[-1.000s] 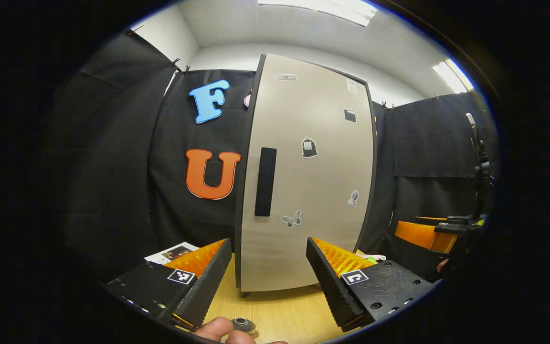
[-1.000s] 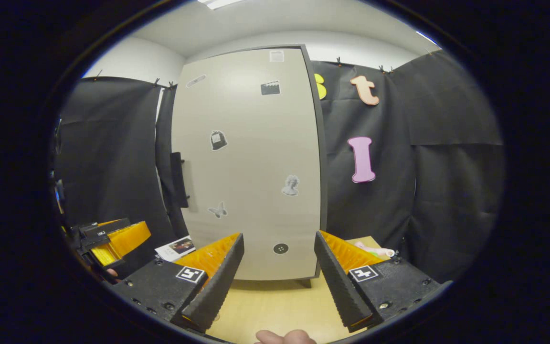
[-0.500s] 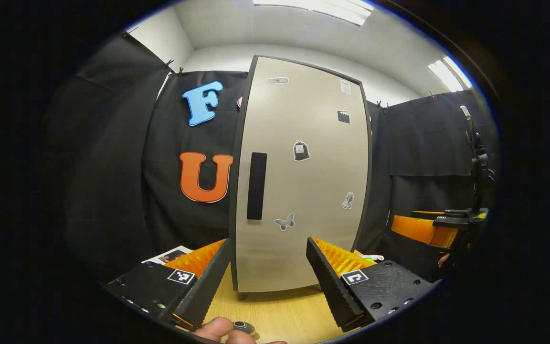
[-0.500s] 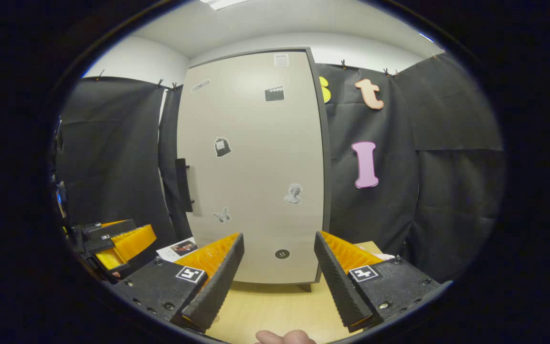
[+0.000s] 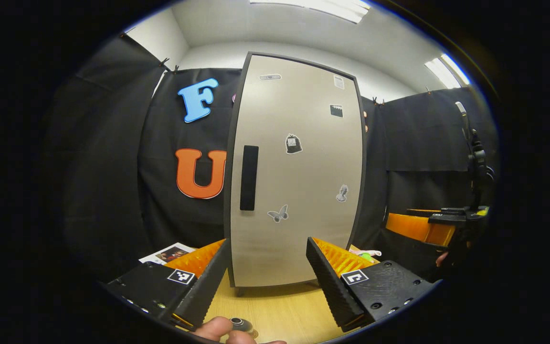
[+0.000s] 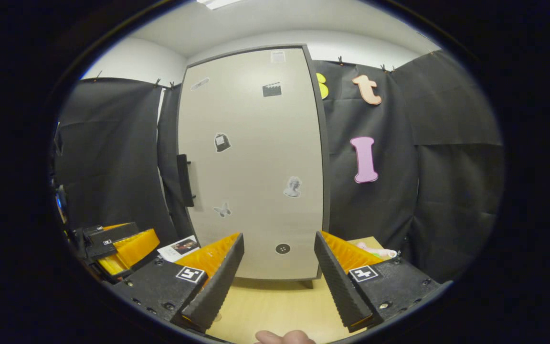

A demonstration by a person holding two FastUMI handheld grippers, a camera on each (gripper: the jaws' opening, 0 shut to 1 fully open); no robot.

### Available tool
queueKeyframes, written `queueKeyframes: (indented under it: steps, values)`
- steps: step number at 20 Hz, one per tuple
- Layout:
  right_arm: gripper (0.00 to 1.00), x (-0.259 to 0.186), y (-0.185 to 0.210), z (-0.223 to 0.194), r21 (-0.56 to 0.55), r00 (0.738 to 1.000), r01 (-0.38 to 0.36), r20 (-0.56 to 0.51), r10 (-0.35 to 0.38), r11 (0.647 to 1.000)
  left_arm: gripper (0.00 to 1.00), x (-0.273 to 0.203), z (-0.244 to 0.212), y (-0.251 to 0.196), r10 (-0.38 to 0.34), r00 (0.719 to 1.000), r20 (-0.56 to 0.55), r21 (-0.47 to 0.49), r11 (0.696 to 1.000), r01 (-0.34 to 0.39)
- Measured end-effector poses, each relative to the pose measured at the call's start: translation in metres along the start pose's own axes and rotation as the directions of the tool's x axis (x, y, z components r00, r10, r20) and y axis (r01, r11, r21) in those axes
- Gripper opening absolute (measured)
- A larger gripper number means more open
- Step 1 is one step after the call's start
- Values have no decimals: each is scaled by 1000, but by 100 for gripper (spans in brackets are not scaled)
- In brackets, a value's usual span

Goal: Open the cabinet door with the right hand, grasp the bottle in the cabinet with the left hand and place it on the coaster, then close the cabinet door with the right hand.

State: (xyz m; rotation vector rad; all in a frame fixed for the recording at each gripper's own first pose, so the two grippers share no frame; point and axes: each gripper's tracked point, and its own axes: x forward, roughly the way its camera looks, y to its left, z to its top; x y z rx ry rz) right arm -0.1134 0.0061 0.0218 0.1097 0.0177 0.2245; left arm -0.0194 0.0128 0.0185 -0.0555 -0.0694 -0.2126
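A tall grey cabinet door with small stickers stands closed on the wooden table. Its black vertical handle is on the door's left edge. My left gripper is open, a short way in front of the door's lower part, holding nothing. In the right gripper view the same door faces me, with the handle sticking out at its left edge. My right gripper is open and empty, short of the door's bottom. The closed door hides the inside of the cabinet.
A printed card lies on the table left of the cabinet. A small pink and green object lies to its right. The right gripper shows far right in the left gripper view, and the left gripper far left in the right gripper view.
In the left gripper view the cabinet has slid leftward and looks slightly farther off. The right gripper view has barely shifted. The door stays closed and both grippers stay open.
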Motion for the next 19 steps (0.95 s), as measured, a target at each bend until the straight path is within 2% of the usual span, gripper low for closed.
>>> queueKeyframes:
  steps: [19]
  values:
    - [95,2,-1,-16,-1,1000,-3,-15,3,1000,95,0,-7,2,15,1000,4,0,1000,-15]
